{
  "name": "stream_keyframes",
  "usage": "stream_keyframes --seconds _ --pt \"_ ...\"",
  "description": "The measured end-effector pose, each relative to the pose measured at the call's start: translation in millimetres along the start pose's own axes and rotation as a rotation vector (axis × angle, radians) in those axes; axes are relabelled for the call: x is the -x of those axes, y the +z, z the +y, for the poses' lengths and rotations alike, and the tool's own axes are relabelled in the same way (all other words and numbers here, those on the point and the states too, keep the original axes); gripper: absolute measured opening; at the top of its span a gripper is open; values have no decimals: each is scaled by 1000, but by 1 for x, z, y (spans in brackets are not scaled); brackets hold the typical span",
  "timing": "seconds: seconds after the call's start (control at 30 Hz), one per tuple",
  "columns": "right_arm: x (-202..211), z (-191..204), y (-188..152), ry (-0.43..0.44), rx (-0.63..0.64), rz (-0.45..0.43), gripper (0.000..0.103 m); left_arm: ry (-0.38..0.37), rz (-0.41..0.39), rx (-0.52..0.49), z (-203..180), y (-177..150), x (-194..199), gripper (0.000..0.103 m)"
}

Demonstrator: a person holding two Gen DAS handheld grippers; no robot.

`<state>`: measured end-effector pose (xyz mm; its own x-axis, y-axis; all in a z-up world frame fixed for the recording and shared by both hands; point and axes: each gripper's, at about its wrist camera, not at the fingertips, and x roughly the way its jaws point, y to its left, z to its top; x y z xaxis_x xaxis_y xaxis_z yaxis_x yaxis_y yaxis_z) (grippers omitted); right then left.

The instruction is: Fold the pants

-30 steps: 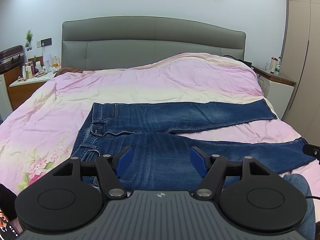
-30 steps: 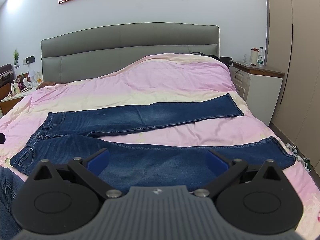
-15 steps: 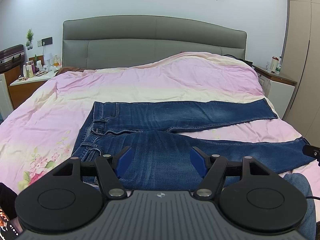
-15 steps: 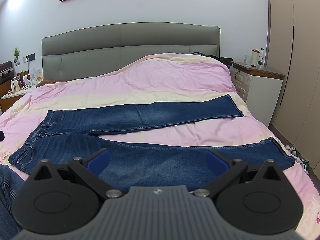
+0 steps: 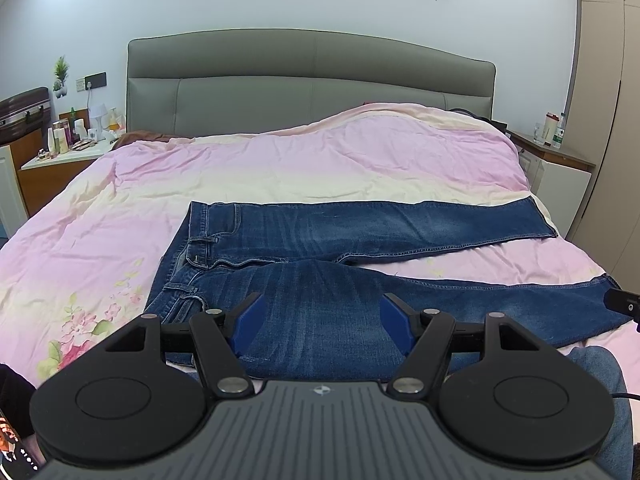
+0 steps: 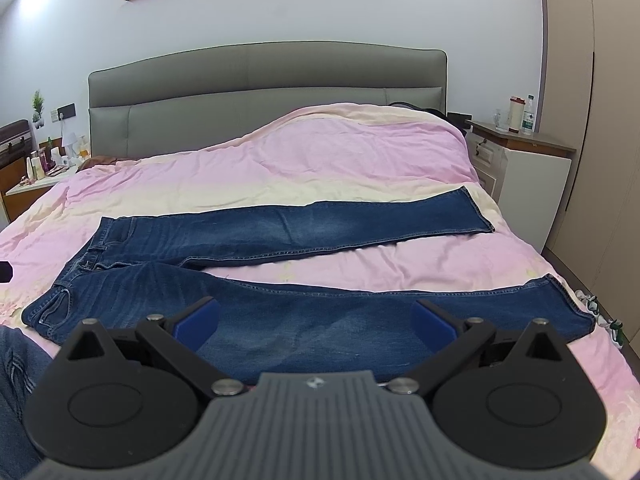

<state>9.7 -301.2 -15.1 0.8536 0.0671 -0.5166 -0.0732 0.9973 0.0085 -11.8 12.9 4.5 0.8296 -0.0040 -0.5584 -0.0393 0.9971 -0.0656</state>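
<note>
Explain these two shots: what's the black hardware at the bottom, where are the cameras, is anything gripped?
No robot here: a person holds a two-finger gripper in each hand, and a fisheye camera on each looks forward along its fingers. One shot is from the left gripper, the other from the right gripper. The black parts are the gripper bodies; the blue pads are the fingertips. Both are open and hold nothing. Ahead, jeans lie spread flat on a pink duvet, waistband to the left, legs apart, not yet folded. Behind them is a grey headboard.
</note>
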Motion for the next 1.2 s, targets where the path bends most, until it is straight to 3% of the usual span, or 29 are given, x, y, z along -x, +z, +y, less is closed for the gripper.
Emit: stream_keyframes --seconds 0.83,1.0,1.1,1.2 --pt "3 2 1 16 7 -6 98 -17 13 -18 1 3 -1 76" --pt "1 -7 2 58 -3 -32 98 -28 40 -122 3 8 -8 60" --pt "-2 -16 3 142 25 -45 98 -45 65 -195 8 13 -14 55" --pt "-13 -26 7 139 85 -3 97 -77 113 -282 14 20 -27 55"
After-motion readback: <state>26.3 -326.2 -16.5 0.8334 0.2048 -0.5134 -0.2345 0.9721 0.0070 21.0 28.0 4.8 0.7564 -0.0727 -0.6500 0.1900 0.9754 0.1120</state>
